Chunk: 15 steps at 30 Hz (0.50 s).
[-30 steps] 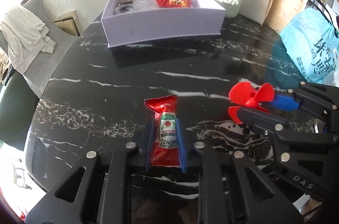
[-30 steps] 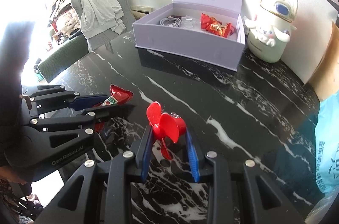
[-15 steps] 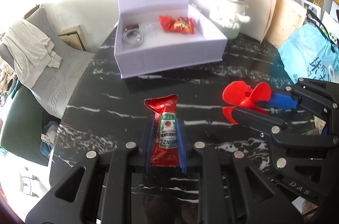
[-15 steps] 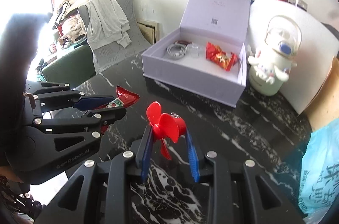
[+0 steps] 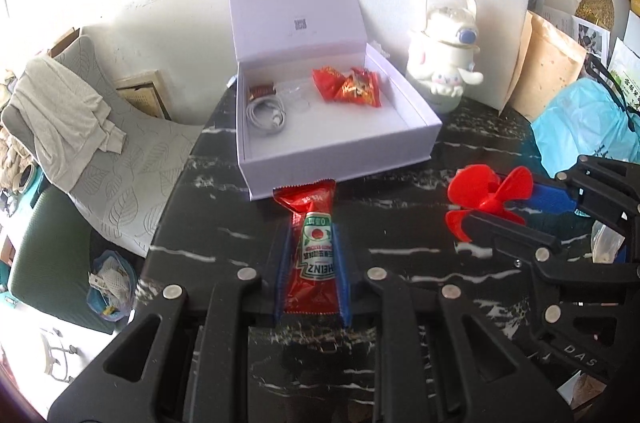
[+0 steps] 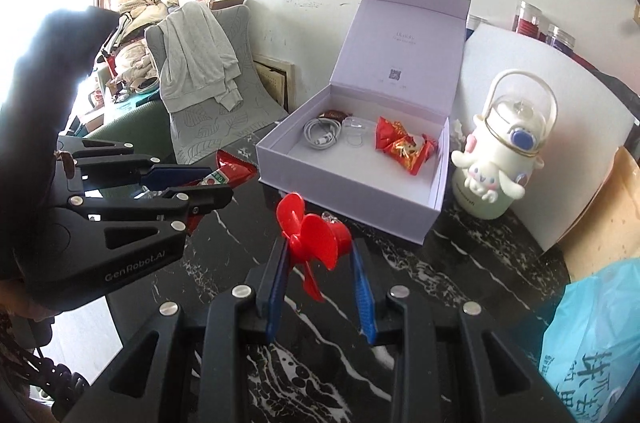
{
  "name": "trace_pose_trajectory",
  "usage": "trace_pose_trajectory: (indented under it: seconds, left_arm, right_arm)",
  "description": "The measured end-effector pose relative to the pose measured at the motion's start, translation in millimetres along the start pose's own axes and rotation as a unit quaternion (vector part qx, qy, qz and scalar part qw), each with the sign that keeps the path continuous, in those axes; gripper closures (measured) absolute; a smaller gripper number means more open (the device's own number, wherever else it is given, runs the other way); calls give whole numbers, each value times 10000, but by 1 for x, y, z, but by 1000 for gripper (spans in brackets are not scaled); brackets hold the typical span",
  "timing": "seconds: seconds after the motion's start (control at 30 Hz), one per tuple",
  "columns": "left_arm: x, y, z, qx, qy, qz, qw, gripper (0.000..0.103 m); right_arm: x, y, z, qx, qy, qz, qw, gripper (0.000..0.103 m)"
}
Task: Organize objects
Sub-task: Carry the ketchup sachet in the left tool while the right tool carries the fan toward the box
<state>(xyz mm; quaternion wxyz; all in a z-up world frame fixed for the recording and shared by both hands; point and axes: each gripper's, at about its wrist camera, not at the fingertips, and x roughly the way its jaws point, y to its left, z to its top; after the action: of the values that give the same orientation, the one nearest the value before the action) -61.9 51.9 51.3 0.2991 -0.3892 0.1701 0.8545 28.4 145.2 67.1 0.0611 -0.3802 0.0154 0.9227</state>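
Left wrist view: left gripper (image 5: 312,259) clamped on a ketchup sachet (image 5: 314,251), frame centre, lifted above the table (image 5: 400,191), its tip overlapping the near wall of the open box (image 5: 340,159) in frame. Sachet looks light, soft and slick; pads hold its long edges at the lower body, sensible, since a hard squeeze on the middle could burst it. Label reads HEINZ, upside down; the smaller text is unreadable

Right wrist view: right gripper (image 6: 320,263) closed on a red fan (image 6: 310,243), lower centre, just short of the box (image 6: 344,191). Fan is light, stiff plastic with thin blades, probably snappable; grip is at the hub, not the blades, keep it so

Box interior has a cable (image 5: 266,115) and snack bag (image 5: 348,85); free floor at the near right. Lid carries a QR code and faint print, too small to read. Gripper bodies read "GenRobot.AI" and "DAS"
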Motion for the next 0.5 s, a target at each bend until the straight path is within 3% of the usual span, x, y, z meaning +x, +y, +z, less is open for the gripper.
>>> trace_pose_trajectory:
  seconds: [0.5]
  left_arm:
    - [31, 13, 55, 108, -36, 20, 9999, 84]
  right_arm:
    - [37, -24, 41, -109, 20, -61, 9999, 73]
